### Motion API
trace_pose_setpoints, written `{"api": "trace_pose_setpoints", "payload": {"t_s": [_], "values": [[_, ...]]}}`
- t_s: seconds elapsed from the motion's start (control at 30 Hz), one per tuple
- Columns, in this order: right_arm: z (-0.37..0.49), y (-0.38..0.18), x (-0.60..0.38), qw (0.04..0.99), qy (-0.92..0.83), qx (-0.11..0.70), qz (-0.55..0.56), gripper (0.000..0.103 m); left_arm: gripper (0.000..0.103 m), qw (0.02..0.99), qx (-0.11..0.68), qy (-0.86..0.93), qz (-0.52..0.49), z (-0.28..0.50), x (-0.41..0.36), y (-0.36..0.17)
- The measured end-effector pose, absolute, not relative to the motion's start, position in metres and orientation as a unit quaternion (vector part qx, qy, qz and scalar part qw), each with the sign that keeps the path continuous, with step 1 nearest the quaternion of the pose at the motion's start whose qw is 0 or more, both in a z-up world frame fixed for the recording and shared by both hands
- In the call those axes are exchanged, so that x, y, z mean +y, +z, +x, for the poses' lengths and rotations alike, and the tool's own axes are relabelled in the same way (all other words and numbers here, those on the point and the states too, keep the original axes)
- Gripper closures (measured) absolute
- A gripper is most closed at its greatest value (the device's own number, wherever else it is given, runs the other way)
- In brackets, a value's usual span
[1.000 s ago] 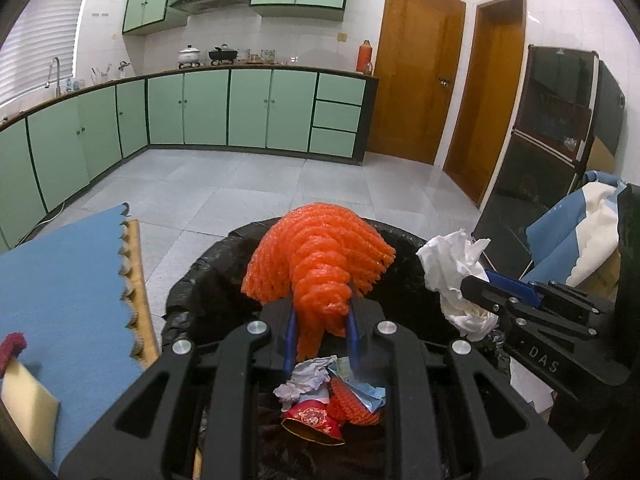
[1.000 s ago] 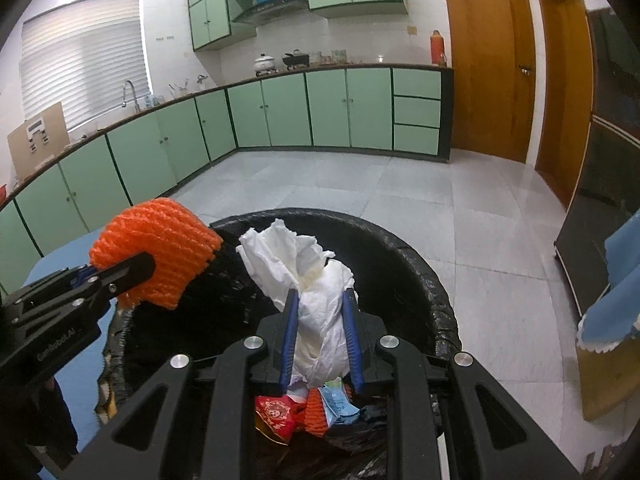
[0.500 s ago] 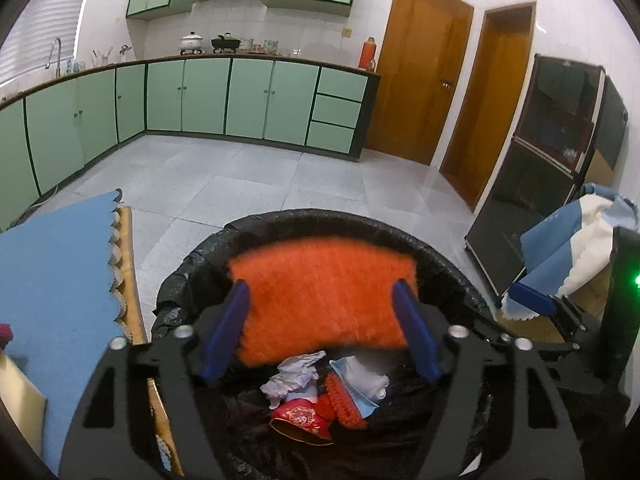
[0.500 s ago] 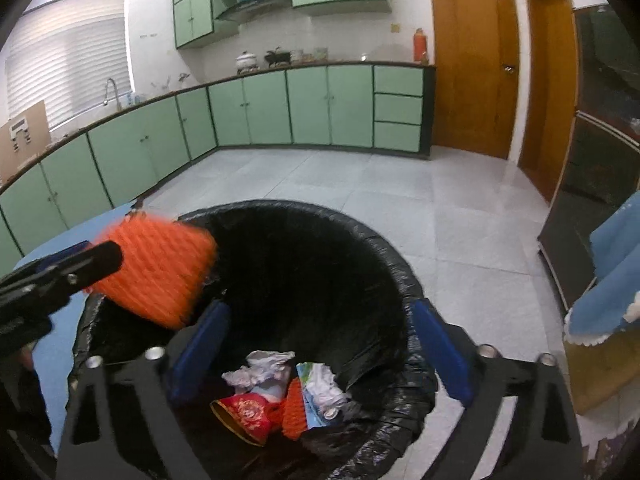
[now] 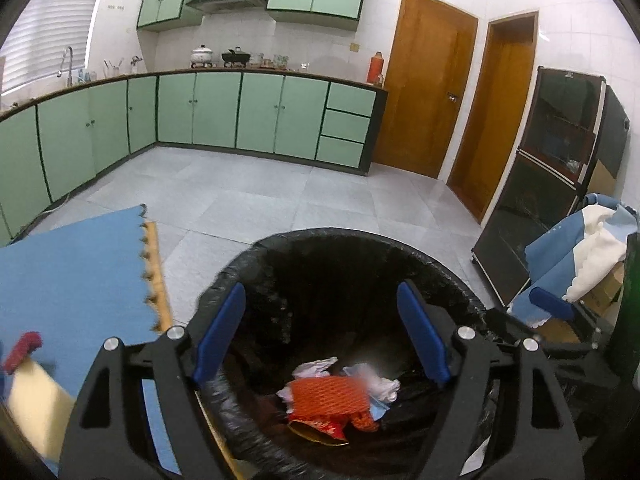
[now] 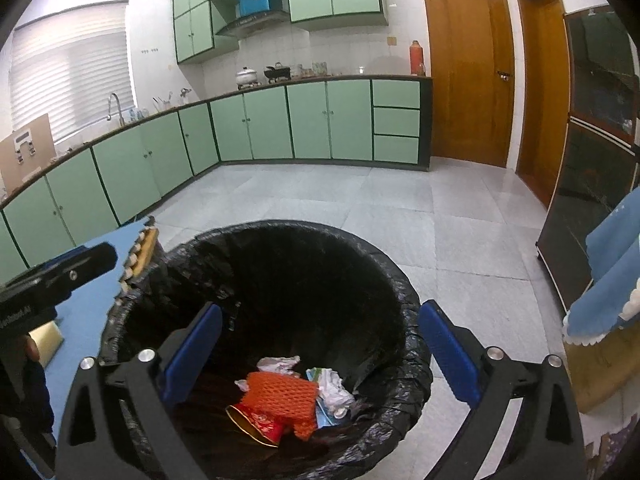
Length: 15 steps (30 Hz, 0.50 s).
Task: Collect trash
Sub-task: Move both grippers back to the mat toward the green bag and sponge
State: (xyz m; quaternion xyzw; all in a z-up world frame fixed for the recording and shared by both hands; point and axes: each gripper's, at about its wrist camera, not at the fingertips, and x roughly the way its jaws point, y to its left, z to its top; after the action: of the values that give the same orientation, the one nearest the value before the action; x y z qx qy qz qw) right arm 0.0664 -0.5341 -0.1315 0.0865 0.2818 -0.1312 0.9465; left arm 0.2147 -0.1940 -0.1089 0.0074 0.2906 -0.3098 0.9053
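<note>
Left wrist view: the left gripper (image 5: 320, 332) hangs over a round bin lined with a black plastic bag (image 5: 452, 280), its blue-padded fingers (image 5: 218, 334) spread wide with nothing between them. Down in the bin lies the orange foam fruit net (image 5: 328, 395), flat on top of a red and gold wrapper (image 5: 316, 428), with crumpled white tissue (image 5: 380, 384) just beside it on the right. Left of the bin a blue foam mat with a toothed edge (image 5: 72, 280) covers a surface, and a red-handled object (image 5: 22, 346) lies on it, blurred. At the right edge one blue finger of the right gripper (image 5: 550, 304) reaches in, in front of a heap of blue and white cloth (image 5: 588, 248) and a dark glass-fronted cabinet (image 5: 560, 168).

Right wrist view: the right gripper (image 6: 320, 336) is likewise spread wide and empty above the bin (image 6: 408, 300). The net (image 6: 282, 394), wrapper (image 6: 256, 420) and tissue (image 6: 334, 392) show more sharply here. The left gripper's black body (image 6: 56, 276) juts in from the left above the mat (image 6: 84, 320), partly covering it. Only this view shows a cardboard piece (image 6: 26, 152) leaning on the green kitchen counter (image 6: 132, 128).
</note>
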Motion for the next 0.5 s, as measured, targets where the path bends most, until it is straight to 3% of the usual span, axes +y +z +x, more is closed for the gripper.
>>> {"api": "trace_pose_setpoints", "payload": {"t_s": [0.5], "values": [[0.084, -0.104, -0.426, 0.962, -0.039, 0.259, 0.072, 0.006, 0.026, 0.954, 0.246, -0.168, 0.034, 0.174, -0.032, -0.083]]}}
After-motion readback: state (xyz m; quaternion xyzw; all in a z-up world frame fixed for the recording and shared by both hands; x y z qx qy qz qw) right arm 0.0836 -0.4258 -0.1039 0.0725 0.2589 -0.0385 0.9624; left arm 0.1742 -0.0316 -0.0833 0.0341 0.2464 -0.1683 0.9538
